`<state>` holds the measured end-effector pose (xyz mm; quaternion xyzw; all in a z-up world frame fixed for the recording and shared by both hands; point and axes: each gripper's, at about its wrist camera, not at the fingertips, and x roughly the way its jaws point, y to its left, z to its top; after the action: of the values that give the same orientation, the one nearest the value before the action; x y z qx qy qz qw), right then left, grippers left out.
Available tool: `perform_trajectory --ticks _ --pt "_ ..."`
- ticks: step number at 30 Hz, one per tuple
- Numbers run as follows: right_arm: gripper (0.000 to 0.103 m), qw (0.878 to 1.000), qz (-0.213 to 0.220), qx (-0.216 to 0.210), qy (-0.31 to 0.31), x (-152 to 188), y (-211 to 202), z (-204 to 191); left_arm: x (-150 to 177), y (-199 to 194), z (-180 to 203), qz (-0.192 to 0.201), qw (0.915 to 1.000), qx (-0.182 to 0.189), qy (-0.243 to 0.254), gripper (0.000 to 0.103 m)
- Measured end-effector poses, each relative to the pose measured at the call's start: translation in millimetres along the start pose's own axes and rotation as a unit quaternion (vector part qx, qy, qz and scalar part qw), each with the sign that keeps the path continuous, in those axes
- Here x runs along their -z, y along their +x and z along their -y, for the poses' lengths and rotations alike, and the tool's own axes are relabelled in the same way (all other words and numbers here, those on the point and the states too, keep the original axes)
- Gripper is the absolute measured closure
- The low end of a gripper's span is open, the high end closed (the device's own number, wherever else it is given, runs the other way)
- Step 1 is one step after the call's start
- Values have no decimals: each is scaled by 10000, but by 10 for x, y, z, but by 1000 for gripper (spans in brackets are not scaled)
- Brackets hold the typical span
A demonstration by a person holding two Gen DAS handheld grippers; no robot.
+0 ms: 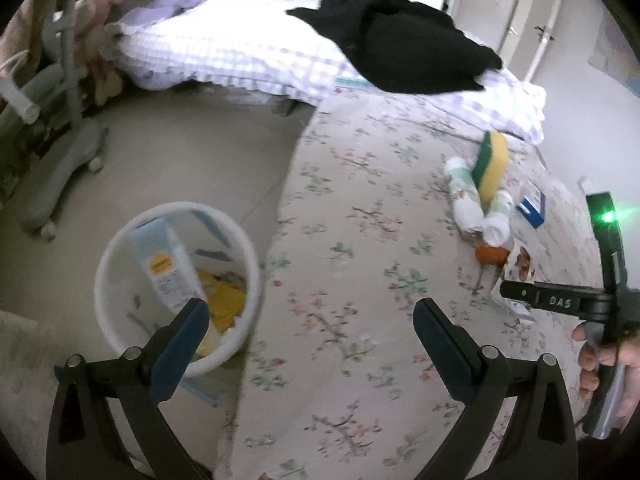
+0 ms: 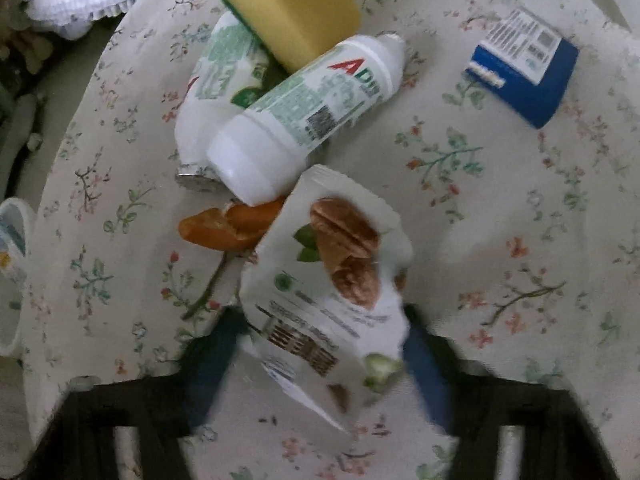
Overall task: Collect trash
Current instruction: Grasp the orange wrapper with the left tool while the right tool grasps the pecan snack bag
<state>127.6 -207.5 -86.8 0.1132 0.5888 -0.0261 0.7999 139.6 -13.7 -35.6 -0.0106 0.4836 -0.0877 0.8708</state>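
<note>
A white snack bag (image 2: 332, 280) printed with nuts lies on the flowered bedspread (image 2: 500, 208). My right gripper (image 2: 320, 356) reaches down over it, blue pads against the bag's two side edges. Just beyond lie an orange wrapper (image 2: 224, 228), two white bottles (image 2: 304, 120) (image 2: 212, 92), a yellow-green sponge (image 2: 288, 8) and a blue box (image 2: 524, 68). My left gripper (image 1: 312, 308) hangs open with nothing in it, over the bed's edge. The white bin (image 1: 120, 264) stands on the floor below its left finger and holds a carton and yellow scraps.
A black garment (image 1: 400, 40) and a checked quilt (image 1: 224, 52) lie further up the bed. A grey chair base (image 1: 60, 176) stands on the floor left of the bin. A person's hand (image 1: 600, 360) holds the right tool at the left view's right edge.
</note>
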Motion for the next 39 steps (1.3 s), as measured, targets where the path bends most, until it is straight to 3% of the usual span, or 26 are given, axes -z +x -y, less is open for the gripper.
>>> perform_trajectory --ticks 5,10,20,23,25,30,34,39 --pt "59 9995 60 -195 235 61 -183 260 -20 169 351 -121 9991 251 322 0" --pt "59 9974 397 -275 536 124 -490 665 -56 324 734 -328 9959 606 578 0" --pt "59 9906 728 -245 1130 185 -790 1255 -128 607 1290 -213 9912 1068 758 3" --pt "59 9900 741 -185 1186 222 -812 1362 -150 706 1406 -143 9877 1366 749 14" --pt "59 9897 741 -187 1213 241 -824 1419 -158 776 1471 -118 9858 1488 769 27" --pt "59 9897 733 -161 1216 242 -821 1512 -172 936 1574 -28 9829 1676 760 49" --pt "59 9896 722 -175 1228 227 -813 1537 -167 1046 1606 -106 9834 1631 783 67" --pt "59 9899 727 -190 1206 200 -803 1521 -145 1060 1602 -112 9837 1583 850 78"
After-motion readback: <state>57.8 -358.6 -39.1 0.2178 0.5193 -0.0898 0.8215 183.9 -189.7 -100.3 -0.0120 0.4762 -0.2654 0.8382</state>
